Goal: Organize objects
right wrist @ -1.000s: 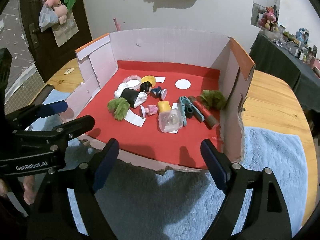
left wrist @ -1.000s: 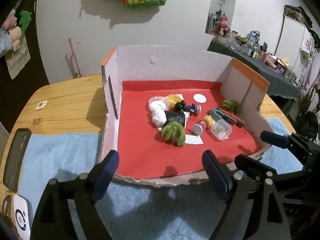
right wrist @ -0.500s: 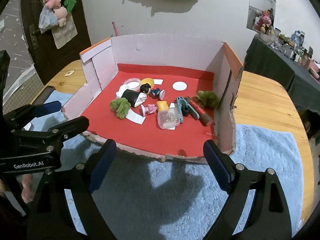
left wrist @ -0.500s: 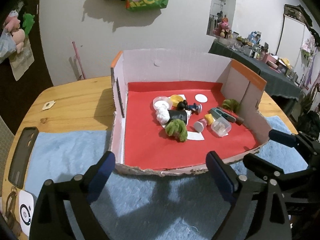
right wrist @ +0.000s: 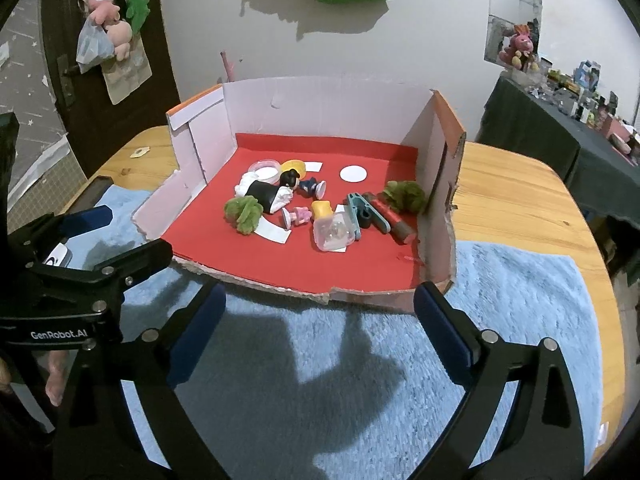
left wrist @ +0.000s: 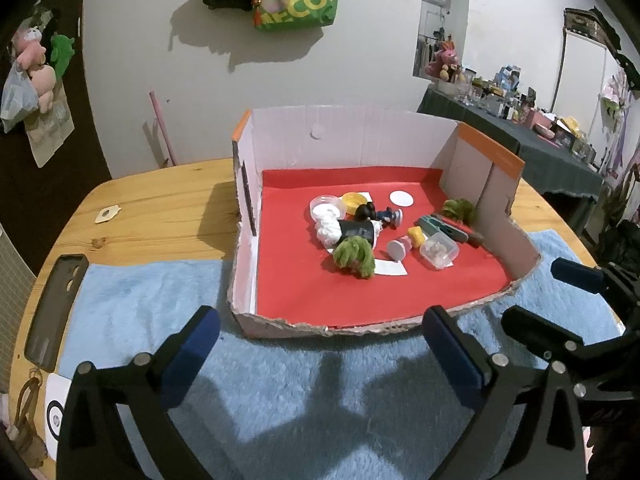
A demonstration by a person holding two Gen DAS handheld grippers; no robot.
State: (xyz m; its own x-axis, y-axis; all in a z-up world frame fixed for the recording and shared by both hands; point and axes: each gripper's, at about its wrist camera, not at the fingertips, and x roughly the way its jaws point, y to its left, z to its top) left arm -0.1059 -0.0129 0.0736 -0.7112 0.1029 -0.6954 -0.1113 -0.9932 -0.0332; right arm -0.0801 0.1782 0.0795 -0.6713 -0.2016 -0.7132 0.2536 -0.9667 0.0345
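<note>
While both sets of jaws, just widened, stand spread and empty over the blue towel: small toys heaped mid-box on red lining. Light, likely slippery plastic; soft green tuft nearest, best pinched across its middle.

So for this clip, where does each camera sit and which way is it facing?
Left wrist: sits on the left gripper, angled down over the blue towel at the cardboard box; its two open fingers show, with the right gripper at the right edge.
Right wrist: sits on the right gripper, facing the same box from further right; its own open fingers show, the left gripper at left.
Shared: the box, the towel, the wooden table.
</note>
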